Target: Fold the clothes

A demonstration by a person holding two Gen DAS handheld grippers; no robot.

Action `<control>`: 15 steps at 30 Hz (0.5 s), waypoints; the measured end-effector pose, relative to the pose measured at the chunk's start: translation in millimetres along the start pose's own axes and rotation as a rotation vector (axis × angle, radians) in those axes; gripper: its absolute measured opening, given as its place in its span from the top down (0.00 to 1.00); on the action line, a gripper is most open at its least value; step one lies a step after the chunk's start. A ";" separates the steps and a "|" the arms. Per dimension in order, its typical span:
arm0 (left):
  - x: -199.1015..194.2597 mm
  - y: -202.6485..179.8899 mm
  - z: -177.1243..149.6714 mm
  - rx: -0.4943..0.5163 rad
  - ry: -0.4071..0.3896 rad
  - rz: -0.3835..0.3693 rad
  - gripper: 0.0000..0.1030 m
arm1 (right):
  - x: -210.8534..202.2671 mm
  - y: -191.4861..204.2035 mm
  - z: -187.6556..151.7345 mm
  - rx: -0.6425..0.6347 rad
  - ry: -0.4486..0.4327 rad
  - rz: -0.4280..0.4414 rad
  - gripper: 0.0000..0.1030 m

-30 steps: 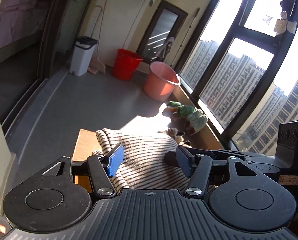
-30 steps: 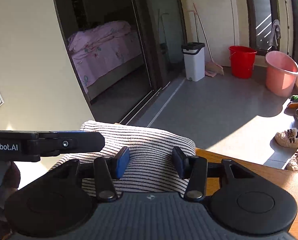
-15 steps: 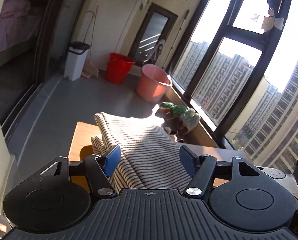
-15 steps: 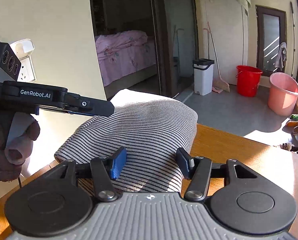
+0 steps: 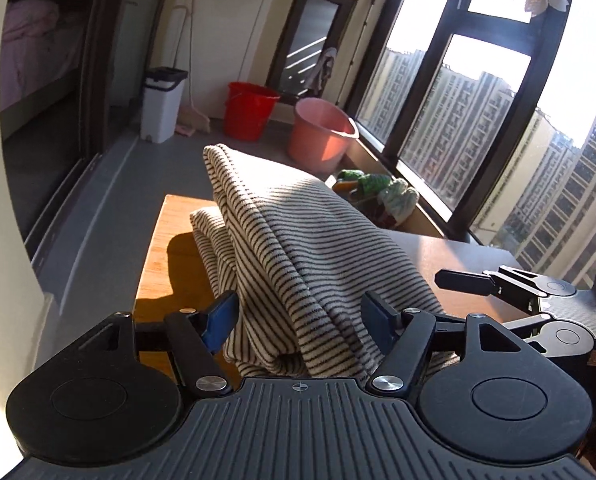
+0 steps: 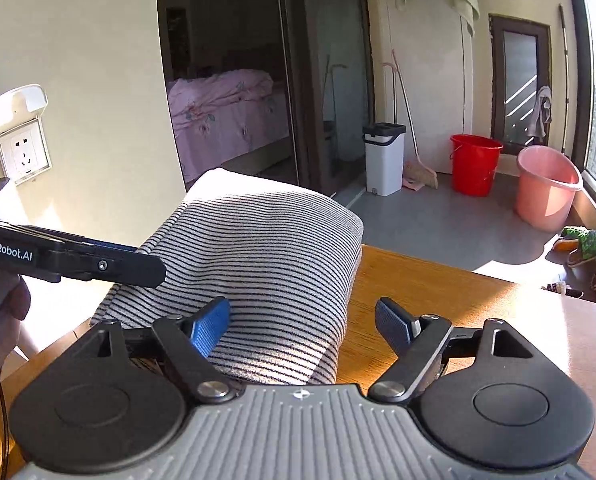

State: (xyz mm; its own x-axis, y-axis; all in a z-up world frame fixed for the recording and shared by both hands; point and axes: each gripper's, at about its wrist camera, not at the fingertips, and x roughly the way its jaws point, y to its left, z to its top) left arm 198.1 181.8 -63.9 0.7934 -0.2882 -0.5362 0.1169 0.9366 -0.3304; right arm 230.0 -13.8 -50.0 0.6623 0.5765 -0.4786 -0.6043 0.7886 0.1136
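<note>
Folded striped garment (image 5: pixel 298 248) on surface (image 6: pixel 438 292), near its left edge. Left gripper (image 5: pixel 298 316) and right gripper (image 6: pixel 302 320) at garment's near end, side by side. Beyond surface, on floor: bin (image 6: pixel 384 160), two buckets (image 6: pixel 476 164) right of bin.

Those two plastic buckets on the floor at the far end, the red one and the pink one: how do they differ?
The red plastic bucket is deeper in colour; the pink plastic bucket is pale. The red one stands by the wall, the pink one nearer the window. Both stand upright and open-topped on the grey floor.
</note>
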 end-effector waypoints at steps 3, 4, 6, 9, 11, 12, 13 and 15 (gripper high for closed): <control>0.5 2.0 -7.3 -0.003 0.029 -0.031 0.32 | 3.8 -1.2 6.7 0.017 -0.027 -0.022 0.44; 7.3 2.7 -9.3 0.002 0.042 -0.013 0.33 | 11.9 -1.0 6.1 0.013 -0.012 -0.035 0.44; 20.3 4.9 -13.1 0.005 0.063 0.016 0.35 | 27.9 -0.8 4.8 0.006 0.016 -0.060 0.44; 31.5 8.5 -17.9 0.009 0.068 0.034 0.33 | 44.7 -1.0 2.5 0.002 0.033 -0.094 0.35; 31.1 6.5 -19.0 0.027 0.069 0.045 0.33 | 45.2 -4.4 4.4 0.038 0.045 -0.092 0.32; 30.0 6.0 -19.2 0.027 0.071 0.049 0.33 | 45.2 -6.6 5.1 0.058 0.051 -0.097 0.29; 28.6 5.7 -19.3 0.023 0.074 0.053 0.32 | 44.0 -8.7 5.0 0.079 0.056 -0.099 0.21; 21.0 6.2 -19.9 -0.001 0.076 0.077 0.27 | 32.0 -12.9 -0.9 0.125 0.049 -0.077 0.18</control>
State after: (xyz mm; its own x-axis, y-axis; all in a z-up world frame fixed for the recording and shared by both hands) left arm 203.5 177.6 -92.7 0.7525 -0.2292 -0.6174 0.0566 0.9565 -0.2861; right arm 258.6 -5.7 -67.5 0.6802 0.5045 -0.5318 -0.4909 0.8523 0.1806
